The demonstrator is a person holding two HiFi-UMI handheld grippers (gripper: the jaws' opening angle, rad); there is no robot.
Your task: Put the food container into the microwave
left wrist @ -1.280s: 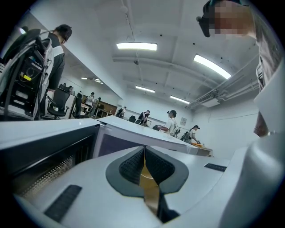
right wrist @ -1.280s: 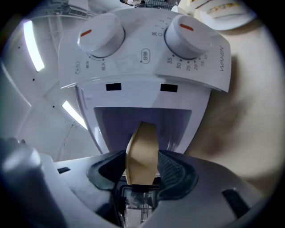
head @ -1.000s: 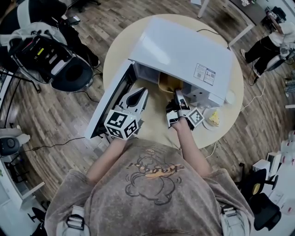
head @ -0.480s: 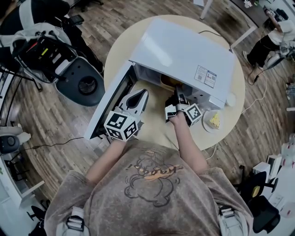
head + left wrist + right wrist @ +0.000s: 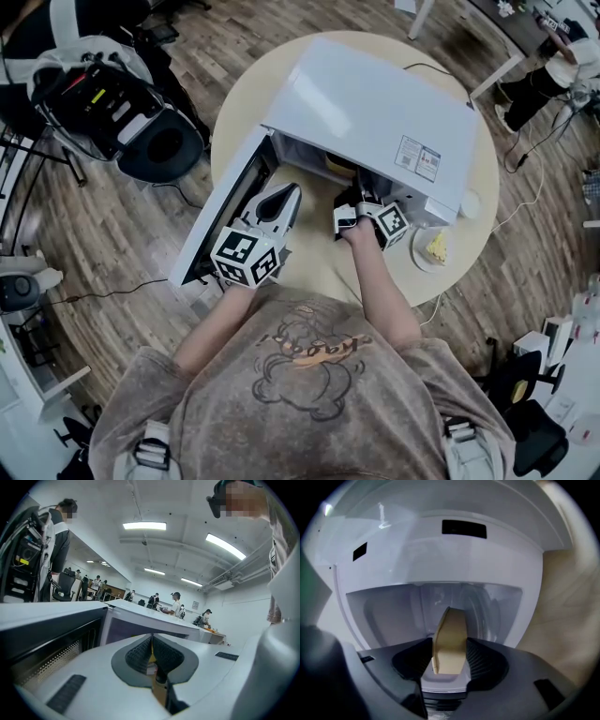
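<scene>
Container (image 5: 451, 639) is clamped in the right gripper (image 5: 359, 200), tan and standing on edge, both ribbed pads pressed flat against its sides. Look along that gripper and it's right at the mouth of the microwave (image 5: 375, 103): the pale cavity fills the view, back wall and floor dead ahead, with the container's far end already over the threshold. From the head view, the right gripper's nose is tucked under the front edge of the white casing, its marker cube just outside, and a sliver of tan shows inside the opening.

Over on the other side, the left gripper (image 5: 281, 199) hangs in front of the microwave, just beside the open door (image 5: 220, 211), which swings out to the left over the table (image 5: 239, 103). Its jaws are closed together with nothing between them, the pads meeting in a thin seam. Its view catches the door's mesh window at the left.

Off to the right, near the microwave's corner, a small plate (image 5: 420, 251) with something yellow on it sits on the table's edge.
</scene>
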